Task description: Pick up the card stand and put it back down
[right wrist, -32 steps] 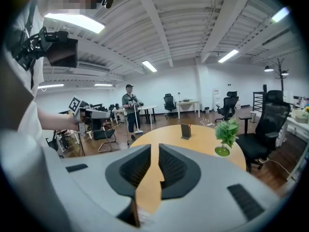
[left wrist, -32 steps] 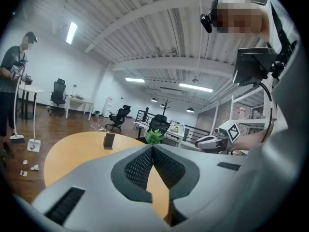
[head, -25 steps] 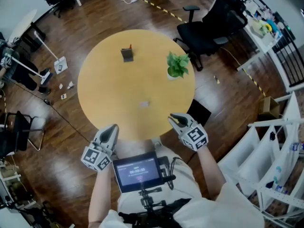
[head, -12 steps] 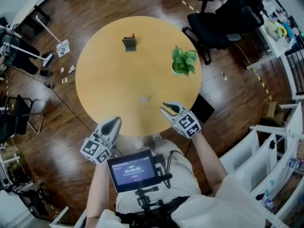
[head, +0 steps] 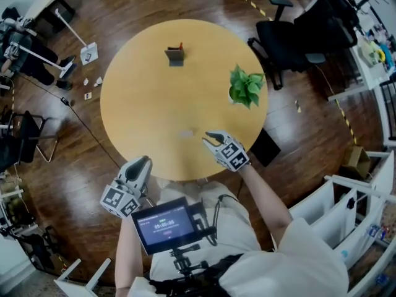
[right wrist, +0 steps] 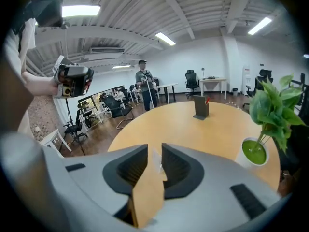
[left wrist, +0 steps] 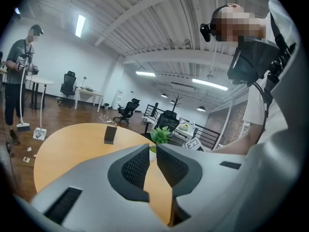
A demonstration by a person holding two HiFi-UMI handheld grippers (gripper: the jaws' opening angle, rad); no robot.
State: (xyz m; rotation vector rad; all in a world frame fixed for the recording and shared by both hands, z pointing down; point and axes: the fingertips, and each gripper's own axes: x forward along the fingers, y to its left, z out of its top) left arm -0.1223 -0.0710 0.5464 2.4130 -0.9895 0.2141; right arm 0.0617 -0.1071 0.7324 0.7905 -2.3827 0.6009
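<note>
Hanging off the near-left edge of the round wooden worktop (head: 139, 98), the left tool (head: 143, 161) points across it with its jaws only a thin slit apart and nothing in them. Farther right, toward the back, stands a dark holder (head: 176, 55) with a red tip, well apart from both tools. The card stand (head: 186, 133), a small clear piece, sits on the bare wood near the front edge, just ahead of the right tool (head: 210, 138) and not touched by it. That tool's jaws are spread a little, have just been opening, and grip nothing; the stand shows through their gap. A potted plant (head: 246, 86) stands near the right rim.
</note>
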